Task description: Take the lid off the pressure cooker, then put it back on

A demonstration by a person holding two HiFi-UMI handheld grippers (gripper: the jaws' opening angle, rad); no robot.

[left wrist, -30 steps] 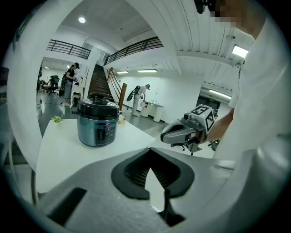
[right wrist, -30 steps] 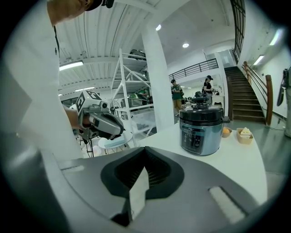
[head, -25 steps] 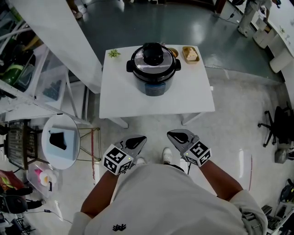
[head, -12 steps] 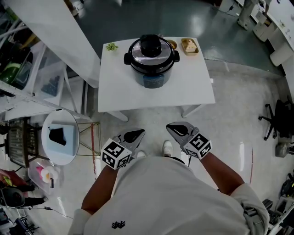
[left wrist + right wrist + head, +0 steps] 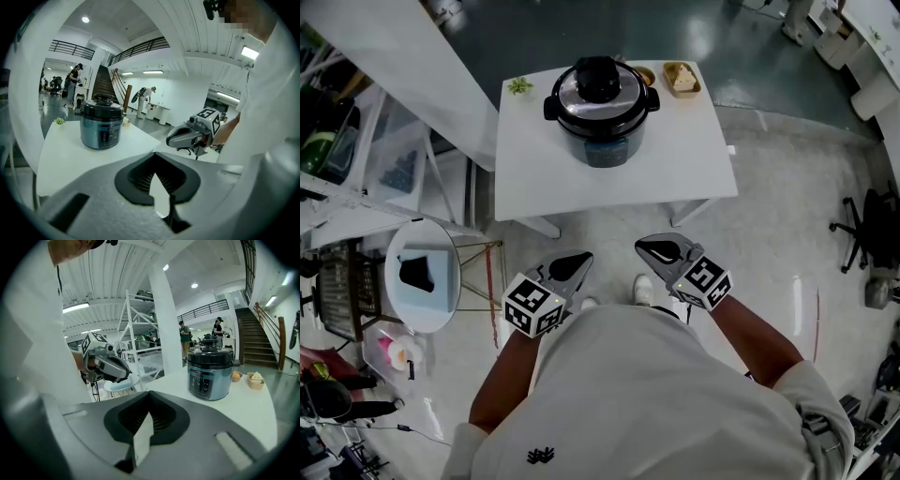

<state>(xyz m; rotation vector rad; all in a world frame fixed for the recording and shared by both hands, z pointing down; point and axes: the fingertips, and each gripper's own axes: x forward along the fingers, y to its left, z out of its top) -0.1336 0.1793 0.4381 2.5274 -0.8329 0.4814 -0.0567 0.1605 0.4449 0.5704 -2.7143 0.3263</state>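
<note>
White table [image 5: 675, 178] carries blue-grey pressure cooker [image 5: 602, 141], black-knobbed lid [image 5: 598, 86] on.

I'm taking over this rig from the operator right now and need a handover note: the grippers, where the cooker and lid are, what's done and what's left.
Left gripper: shut, empty, held close to the body, short of the table.
Right gripper: shut, empty, level with the left and also short of the table.
Pressure cooker: upright toward the far edge of the table, control panel facing you.
Lid: on the cooker; neither gripper touches it.
Done: nothing shows as done.
Left: reach in, take the lid off, then put it back on.
</note>
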